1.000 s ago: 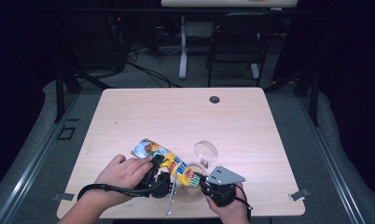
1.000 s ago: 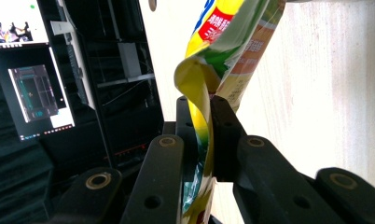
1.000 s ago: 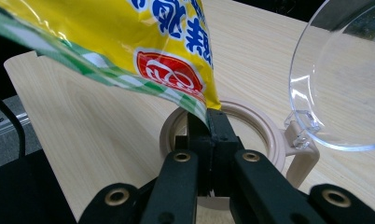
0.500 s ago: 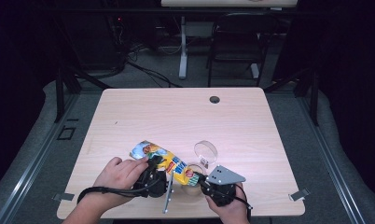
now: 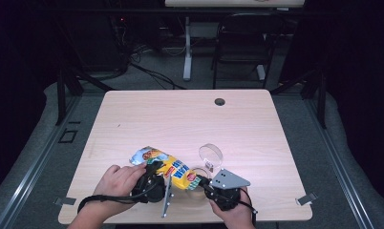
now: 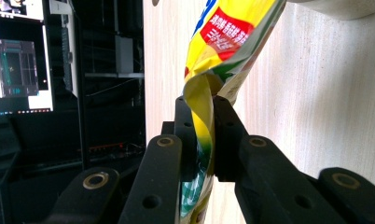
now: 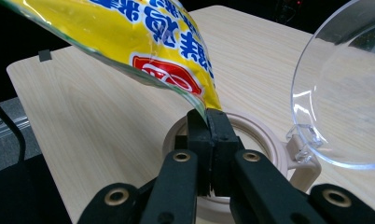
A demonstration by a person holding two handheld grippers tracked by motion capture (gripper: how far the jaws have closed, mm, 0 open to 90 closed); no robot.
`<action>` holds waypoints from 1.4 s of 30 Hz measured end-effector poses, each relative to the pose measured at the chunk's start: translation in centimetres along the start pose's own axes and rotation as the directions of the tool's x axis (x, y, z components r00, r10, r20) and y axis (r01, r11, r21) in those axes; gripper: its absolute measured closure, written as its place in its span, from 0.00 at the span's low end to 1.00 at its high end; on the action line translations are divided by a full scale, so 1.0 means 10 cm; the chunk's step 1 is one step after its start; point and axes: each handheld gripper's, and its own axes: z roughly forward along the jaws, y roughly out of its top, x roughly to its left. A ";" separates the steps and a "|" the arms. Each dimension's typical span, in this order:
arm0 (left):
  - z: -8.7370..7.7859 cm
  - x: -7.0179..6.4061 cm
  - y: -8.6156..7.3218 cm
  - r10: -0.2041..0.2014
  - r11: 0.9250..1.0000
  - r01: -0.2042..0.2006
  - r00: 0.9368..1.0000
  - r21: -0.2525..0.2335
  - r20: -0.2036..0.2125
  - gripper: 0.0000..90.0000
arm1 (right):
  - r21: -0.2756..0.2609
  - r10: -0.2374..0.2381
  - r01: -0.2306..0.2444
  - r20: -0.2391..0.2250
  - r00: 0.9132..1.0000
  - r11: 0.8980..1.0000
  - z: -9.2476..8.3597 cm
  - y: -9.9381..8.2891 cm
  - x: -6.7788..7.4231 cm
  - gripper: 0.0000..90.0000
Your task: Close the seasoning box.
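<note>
Wooden table [image 5: 180, 119] underneath, and the yellow snack bag [image 5: 173, 169] hangs stretched between both tools, over the beige container [image 7: 265, 140] with its clear lid [image 7: 344, 93] flipped up. Left gripper [image 6: 204, 112] clamps the bag's edge, having crept closer to the right one since a second ago. Right gripper [image 7: 209, 119] pinches a corner tight, so a tear looks imminent.

Glossy plastic bag [image 7: 143, 42]; matt wood-grain table [image 5: 180, 119], probably laminate.

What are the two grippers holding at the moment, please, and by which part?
Both hold the yellow snack bag: the left gripper pinches one edge of it, and the right gripper clamps a corner above the round container.
</note>
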 end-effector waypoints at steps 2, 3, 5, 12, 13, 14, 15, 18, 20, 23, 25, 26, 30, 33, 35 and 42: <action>0.01 -0.02 -0.01 -0.010 1.000 0.010 1.000 0.002 0.005 0.92 | -0.002 0.000 0.000 0.000 1.000 1.000 0.00 0.01 -0.01 0.99; 0.02 -0.02 -0.02 -0.014 1.000 0.014 1.000 0.003 0.002 0.92 | -0.005 0.002 -0.002 0.000 1.000 1.000 0.01 0.01 -0.01 0.99; 0.03 -0.03 -0.03 -0.021 1.000 0.021 1.000 0.008 0.002 0.92 | -0.007 0.000 0.000 0.000 1.000 1.000 0.01 0.02 -0.01 0.99; 0.08 -0.10 -0.08 -0.063 0.998 0.063 0.998 0.000 -0.013 0.94 | -0.006 -0.005 0.005 -0.001 1.000 1.000 0.05 0.03 -0.02 0.99; 0.08 -0.10 -0.08 -0.063 0.998 0.063 0.998 0.000 -0.013 0.94 | -0.010 -0.002 0.002 -0.002 1.000 1.000 0.06 0.03 -0.02 0.99; 0.09 -0.11 -0.11 -0.081 0.997 0.081 0.997 -0.002 -0.009 0.94 | -0.009 -0.001 0.001 -0.003 1.000 1.000 0.06 0.04 -0.02 0.99; 0.09 -0.12 -0.12 -0.089 0.996 0.089 0.996 -0.001 -0.008 0.94 | -0.009 -0.002 0.002 -0.004 1.000 1.000 0.06 0.04 -0.02 0.99; 0.11 -0.15 -0.15 -0.114 0.993 0.114 0.993 -0.008 -0.007 0.94 | -0.012 -0.003 0.002 -0.005 1.000 1.000 0.07 0.06 -0.01 0.99; 0.13 -0.17 -0.17 -0.133 0.991 0.133 0.991 -0.012 0.000 0.94 | -0.013 -0.005 0.004 -0.006 1.000 1.000 0.08 0.06 -0.01 0.99; 0.15 -0.20 -0.20 -0.153 0.988 0.153 0.988 -0.013 0.000 0.94 | -0.020 -0.004 0.004 -0.010 1.000 1.000 0.09 0.06 -0.01 1.00; 0.17 -0.21 -0.22 -0.162 0.987 0.162 0.987 -0.015 0.002 0.94 | -0.016 -0.011 0.010 -0.007 1.000 1.000 0.09 0.07 0.00 1.00; 0.17 -0.22 -0.23 -0.169 0.986 0.169 0.986 -0.016 -0.003 0.94 | -0.018 -0.017 0.017 -0.006 1.000 1.000 0.10 0.07 0.00 1.00; 0.21 -0.25 -0.26 -0.198 0.980 0.198 0.980 -0.016 0.004 0.94 | -0.014 -0.032 0.032 0.000 0.999 0.999 0.11 0.07 0.01 1.00; 0.23 -0.28 -0.27 -0.214 0.977 0.214 0.977 -0.016 0.007 0.94 | -0.021 -0.030 0.030 -0.003 1.000 0.999 0.12 0.08 0.01 1.00; 0.24 -0.31 -0.29 -0.219 0.976 0.219 0.976 -0.013 0.006 0.94 | -0.021 -0.031 0.031 -0.005 1.000 0.999 0.12 0.08 0.02 1.00; 0.30 -0.40 -0.33 -0.269 0.963 0.270 0.963 -0.020 0.028 0.93 | -0.023 -0.040 0.040 -0.006 0.999 0.999 0.13 0.10 0.03 1.00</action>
